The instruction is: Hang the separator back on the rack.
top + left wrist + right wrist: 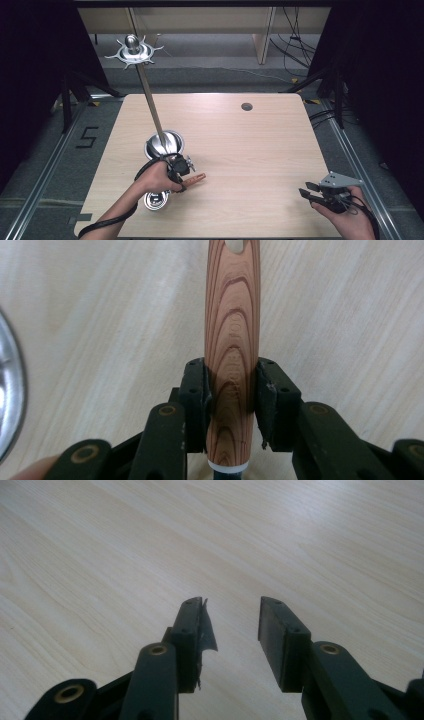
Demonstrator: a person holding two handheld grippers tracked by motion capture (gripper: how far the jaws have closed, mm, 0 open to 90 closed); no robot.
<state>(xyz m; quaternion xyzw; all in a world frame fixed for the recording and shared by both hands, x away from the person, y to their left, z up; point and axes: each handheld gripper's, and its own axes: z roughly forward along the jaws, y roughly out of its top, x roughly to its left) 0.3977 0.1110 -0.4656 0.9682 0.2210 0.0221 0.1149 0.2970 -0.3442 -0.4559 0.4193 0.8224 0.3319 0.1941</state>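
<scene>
The left gripper (231,390) has its jaws pressed on the reddish-brown striped wooden handle (232,340) above the pale wooden desk (250,145), while the right gripper (232,625) jaws stand partly open, holding nothing.

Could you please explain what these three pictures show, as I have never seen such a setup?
A person sits at a wooden table and works with a hand-held gripper in each hand, a tool with two black jaws. The high view looks down from above; the other two come from cameras riding on the grippers. The left hand-held gripper has its jaws closed on a wooden handle, which lies level just above the table. Beside it stands a metal stand with a tall rod and a star-shaped top, and a small metal bowl sits near the wrist. The right hand-held gripper hangs open, holding nothing.
</scene>
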